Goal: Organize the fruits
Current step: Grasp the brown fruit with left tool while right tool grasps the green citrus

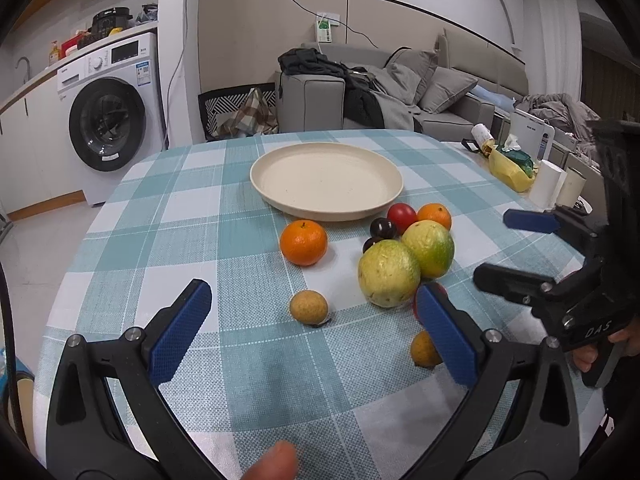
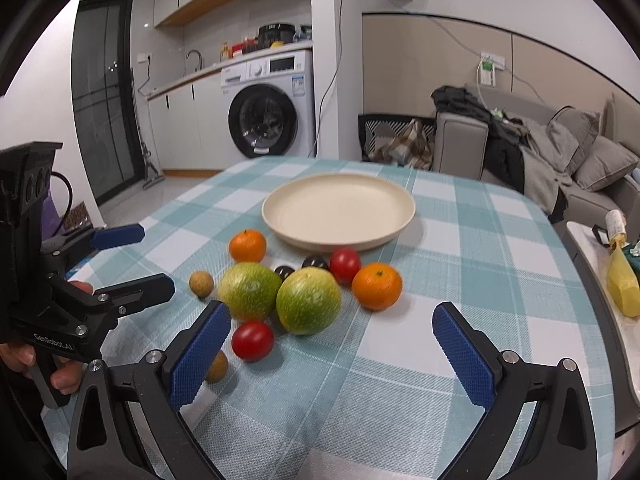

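An empty cream plate [image 1: 326, 178] [image 2: 339, 210] sits mid-table. In front of it lie two oranges [image 1: 303, 242] [image 2: 377, 286], two green-yellow fruits [image 1: 389, 273] [image 2: 308, 300], red tomatoes [image 1: 401, 216] [image 2: 253, 340], dark plums [image 1: 383, 228] [image 2: 314, 262] and small brown longans [image 1: 308, 307] [image 2: 201, 283]. My left gripper [image 1: 316, 332] is open and empty, with a longan between its fingers' line. My right gripper [image 2: 332, 352] is open and empty, just short of the fruit cluster. Each gripper also shows in the other's view, the right [image 1: 516, 248] and the left [image 2: 132, 260].
The table has a teal checked cloth [image 1: 192, 216] [image 2: 472, 264]. A side table at the right holds a yellow bag [image 1: 510, 170] [image 2: 622, 288] and paper rolls [image 1: 548, 184]. A washing machine [image 1: 108, 120] and a grey sofa [image 1: 400, 92] stand beyond the table.
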A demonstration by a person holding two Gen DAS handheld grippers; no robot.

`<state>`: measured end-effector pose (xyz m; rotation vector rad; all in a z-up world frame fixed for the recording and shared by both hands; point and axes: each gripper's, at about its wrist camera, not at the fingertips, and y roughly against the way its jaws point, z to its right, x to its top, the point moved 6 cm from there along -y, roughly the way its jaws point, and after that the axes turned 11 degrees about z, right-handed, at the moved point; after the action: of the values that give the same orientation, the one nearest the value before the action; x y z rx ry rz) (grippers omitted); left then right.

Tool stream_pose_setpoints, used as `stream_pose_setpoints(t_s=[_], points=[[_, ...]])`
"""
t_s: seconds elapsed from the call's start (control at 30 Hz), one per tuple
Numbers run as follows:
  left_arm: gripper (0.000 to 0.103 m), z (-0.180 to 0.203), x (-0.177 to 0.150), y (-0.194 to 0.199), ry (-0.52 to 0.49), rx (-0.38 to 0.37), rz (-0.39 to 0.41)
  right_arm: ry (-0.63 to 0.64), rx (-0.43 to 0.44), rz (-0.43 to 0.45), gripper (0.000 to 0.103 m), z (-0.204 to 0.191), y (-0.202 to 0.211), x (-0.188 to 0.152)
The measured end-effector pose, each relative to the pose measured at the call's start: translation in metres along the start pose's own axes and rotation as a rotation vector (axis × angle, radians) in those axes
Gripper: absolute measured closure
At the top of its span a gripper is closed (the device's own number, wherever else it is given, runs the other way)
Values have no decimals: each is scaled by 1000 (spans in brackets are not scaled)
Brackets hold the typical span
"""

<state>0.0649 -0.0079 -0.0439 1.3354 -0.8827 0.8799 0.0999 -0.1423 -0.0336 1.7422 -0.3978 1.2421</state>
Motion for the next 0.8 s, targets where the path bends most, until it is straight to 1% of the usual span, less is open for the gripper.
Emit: stream_pose_setpoints(t_s=[0.1, 0.17, 0.27, 0.3, 0.33, 0.43, 0.47, 0.6, 0.7, 0.77, 0.8], points=[[1, -5, -2, -6, -17, 32, -23, -11, 17, -67, 1, -2, -12, -6], [1, -9, -3, -9, -16, 42, -36, -23, 12, -81, 5, 0, -17, -6], [1, -16, -6, -16, 7, 36, -64, -86, 48, -110, 13, 6, -22, -6], [1, -18, -7, -19, 12, 39, -76, -102, 56, -121, 13, 9, -25, -7], [1, -20, -8, -20, 16, 42, -87, -105, 58, -127, 14, 8, -27, -6], [1, -24, -11, -29, 25, 33, -120, -108, 71, -148, 22, 9, -33, -7], [2, -25, -12, -33, 26, 33, -133, -113, 76, -153, 22, 7, -35, -6], [5, -32, -17, -45, 50, 21, -176, -128, 107, -168, 28, 5, -41, -6], [13, -35, -20, -52, 63, 25, -207, -133, 116, -178, 32, 3, -45, -6], [15, -36, -23, -57, 72, 21, -230, -145, 122, -181, 36, 4, -48, -5], [19, -36, -24, -60, 75, 20, -241, -151, 124, -182, 37, 4, -49, -5]])
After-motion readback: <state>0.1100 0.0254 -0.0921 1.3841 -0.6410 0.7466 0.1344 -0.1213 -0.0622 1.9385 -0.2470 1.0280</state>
